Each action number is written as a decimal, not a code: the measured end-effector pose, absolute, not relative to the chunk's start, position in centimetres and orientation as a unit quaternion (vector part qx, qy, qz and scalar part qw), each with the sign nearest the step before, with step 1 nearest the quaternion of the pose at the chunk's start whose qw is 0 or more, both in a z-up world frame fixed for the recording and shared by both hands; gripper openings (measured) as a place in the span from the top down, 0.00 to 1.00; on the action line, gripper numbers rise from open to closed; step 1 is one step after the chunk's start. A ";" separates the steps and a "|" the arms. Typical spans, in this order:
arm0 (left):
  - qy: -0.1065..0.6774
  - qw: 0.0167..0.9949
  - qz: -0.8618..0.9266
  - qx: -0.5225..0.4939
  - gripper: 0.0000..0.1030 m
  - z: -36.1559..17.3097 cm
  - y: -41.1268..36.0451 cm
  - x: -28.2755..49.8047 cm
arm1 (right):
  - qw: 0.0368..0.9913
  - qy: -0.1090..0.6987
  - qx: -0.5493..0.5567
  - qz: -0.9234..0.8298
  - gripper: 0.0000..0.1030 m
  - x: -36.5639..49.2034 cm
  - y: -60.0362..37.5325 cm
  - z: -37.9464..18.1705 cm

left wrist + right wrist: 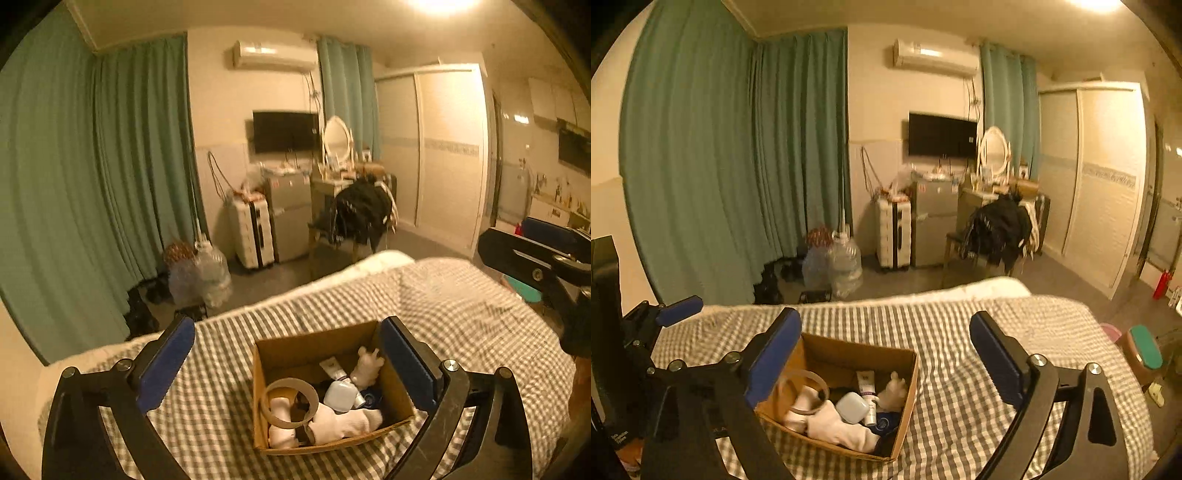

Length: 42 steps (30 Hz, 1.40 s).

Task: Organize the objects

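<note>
An open cardboard box [395, 400] [908, 398] sits on the checked bedspread [461, 306] [942, 332]. Inside lie white socks [347, 421] [842, 430], a tape ring [271, 404] [798, 376], a pale rounded case [340, 395] [852, 406], a tube [334, 369] [866, 384] and a small white plush figure [367, 363] [894, 391]. My left gripper [288, 354] hangs above the box, open, nothing between its blue pads. My right gripper [886, 350] hangs open and empty too, its left finger [775, 354] over the box's left side.
The right gripper's arm [535, 258] shows at the right edge of the left view, the left gripper [665, 314] at the left of the right view. Beyond the bed: green curtains [92, 184], water bottles [842, 266], a suitcase [894, 232], a clothes-covered chair [997, 229], a wardrobe [1104, 184].
</note>
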<state>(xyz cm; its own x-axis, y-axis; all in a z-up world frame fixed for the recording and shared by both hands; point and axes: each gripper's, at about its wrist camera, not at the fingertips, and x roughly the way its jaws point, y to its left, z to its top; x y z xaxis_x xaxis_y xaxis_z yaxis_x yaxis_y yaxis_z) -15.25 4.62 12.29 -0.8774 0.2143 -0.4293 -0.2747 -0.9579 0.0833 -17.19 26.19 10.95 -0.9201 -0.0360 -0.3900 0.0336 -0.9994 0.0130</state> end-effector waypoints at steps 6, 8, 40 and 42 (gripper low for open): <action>0.068 0.115 0.977 -0.166 0.00 16.2 2.4 -9.7 | 0.016 0.002 0.149 -0.989 0.02 -11.2 25.0 15.1; 0.068 0.108 0.979 -0.156 0.00 16.7 2.0 -8.0 | 0.015 0.005 0.138 -0.990 0.01 -9.7 24.8 15.7; 0.029 -0.003 0.982 -0.185 0.00 -1.6 -1.8 -2.3 | -0.053 0.017 0.141 -0.988 0.00 -5.7 24.3 -4.6; 0.028 -0.003 0.982 -0.184 0.00 -1.7 -1.9 -2.2 | -0.042 0.009 0.144 -0.989 0.00 -5.9 24.3 -5.1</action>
